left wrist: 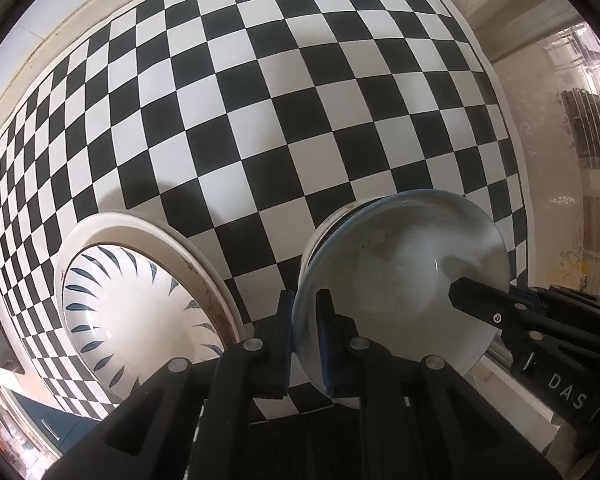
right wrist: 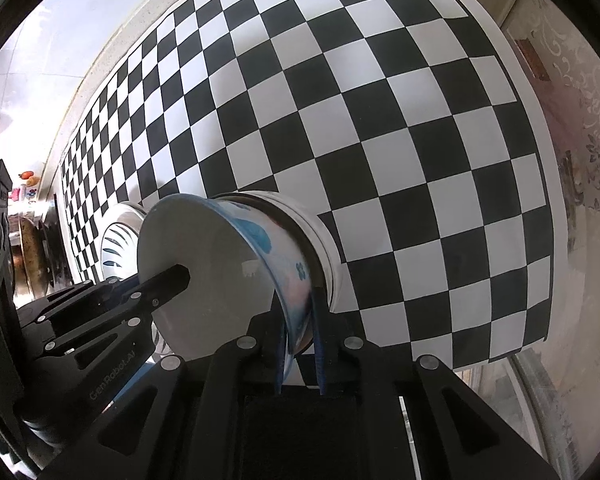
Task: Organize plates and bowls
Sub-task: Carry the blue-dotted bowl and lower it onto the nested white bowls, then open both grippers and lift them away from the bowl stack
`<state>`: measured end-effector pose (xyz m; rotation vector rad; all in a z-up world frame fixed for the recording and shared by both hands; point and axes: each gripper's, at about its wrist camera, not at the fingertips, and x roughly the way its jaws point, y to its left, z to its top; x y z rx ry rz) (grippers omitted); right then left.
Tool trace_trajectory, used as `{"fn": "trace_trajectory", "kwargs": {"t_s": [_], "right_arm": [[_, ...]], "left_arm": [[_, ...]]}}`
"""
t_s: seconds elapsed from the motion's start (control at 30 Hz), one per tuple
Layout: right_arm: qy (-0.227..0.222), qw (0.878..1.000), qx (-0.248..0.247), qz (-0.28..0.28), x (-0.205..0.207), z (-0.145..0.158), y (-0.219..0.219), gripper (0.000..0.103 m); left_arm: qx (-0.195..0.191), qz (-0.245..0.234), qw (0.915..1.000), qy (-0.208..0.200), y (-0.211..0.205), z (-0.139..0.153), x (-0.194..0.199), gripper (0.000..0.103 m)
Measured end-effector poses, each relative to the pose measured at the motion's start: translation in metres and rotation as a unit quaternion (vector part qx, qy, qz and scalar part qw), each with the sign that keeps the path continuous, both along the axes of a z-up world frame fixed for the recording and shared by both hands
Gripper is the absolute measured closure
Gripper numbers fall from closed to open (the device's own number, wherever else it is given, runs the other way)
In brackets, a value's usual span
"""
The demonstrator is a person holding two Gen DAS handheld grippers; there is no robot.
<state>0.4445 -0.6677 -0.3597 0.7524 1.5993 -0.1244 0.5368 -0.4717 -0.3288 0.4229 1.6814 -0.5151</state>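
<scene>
Held bowl: a shallow round ceramic bowl with a plain white inside and blue and pink flowers on its outer wall sits low in the middle of the right wrist view, nested on a white round bowl beneath it.
Left tool: its blue-padded fingers straddle the rim at one side, low centre of the left wrist view, one inside the wall and one outside, narrowed onto it; I judge this a light pinch that steadies that side.
Right tool: its thin blue fingers clamp the opposite rim, low centre of its own view, jaws nearly together with only the wall between them.
Why two grips: pinches at opposite rims would keep a wide, slippery bowl level, so it settles squarely into the one below and does not tip.
Stack: the upper bowl rests well down in the lower one, so the nesting looks done or close to it.
Other pile: a white bowl painted with dark blue leaf strokes lies on a cream round plate at lower left of the left wrist view, just beside the stack but apart from it. Like seems grouped with like.
Surface: a black-and-white chequered surface fills the upper part of both views, giving room for more piles.
Risk: letting go on one side alone could rock the top bowl.
</scene>
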Motion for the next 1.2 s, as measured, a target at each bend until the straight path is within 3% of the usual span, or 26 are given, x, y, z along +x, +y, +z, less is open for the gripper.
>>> {"fn": "trace_trajectory", "kwargs": {"t_s": [0.53,0.57,0.6,0.63,0.67,0.7,0.77,0.93,1.2], "right_arm": [[0.0,1.0,-0.012,0.011,-0.008,0.005,0.003,0.084],[0.0,1.0,-0.014,0.012,-0.009,0.004,0.003,0.081],[-0.001,1.0,-0.019,0.016,-0.009,0.004,0.005,0.066],[-0.003,1.0,-0.024,0.018,-0.009,0.003,0.007,0.04],[-0.005,0.999,-0.032,0.02,-0.009,0.004,0.007,0.029],[-0.005,0.999,-0.043,0.022,-0.009,0.004,0.007,0.025],[-0.007,0.997,-0.066,0.025,-0.012,0.007,0.006,0.025],[-0.01,0.995,-0.095,0.026,-0.016,0.017,0.002,0.015],[-0.037,0.989,-0.142,0.023,-0.029,0.064,0.006,0.015]], "left_arm": [[-0.01,0.005,0.9998,-0.015,-0.003,0.01,-0.007,0.086],[-0.012,0.003,0.9998,-0.017,-0.003,0.01,-0.008,0.084],[-0.013,0.003,0.9997,-0.022,-0.003,0.011,-0.008,0.083],[-0.015,0.004,0.9995,-0.026,-0.003,0.012,-0.009,0.082],[-0.02,0.003,0.9993,-0.03,-0.002,0.014,-0.008,0.078],[-0.016,0.001,0.9989,-0.044,-0.001,0.016,-0.007,0.073],[-0.012,0.004,0.9978,-0.065,0.002,0.021,-0.003,0.046],[-0.025,0.023,0.9959,-0.084,0.014,0.029,0.003,0.018],[-0.045,0.018,0.9941,-0.097,0.022,0.065,-0.009,0.016]]}}
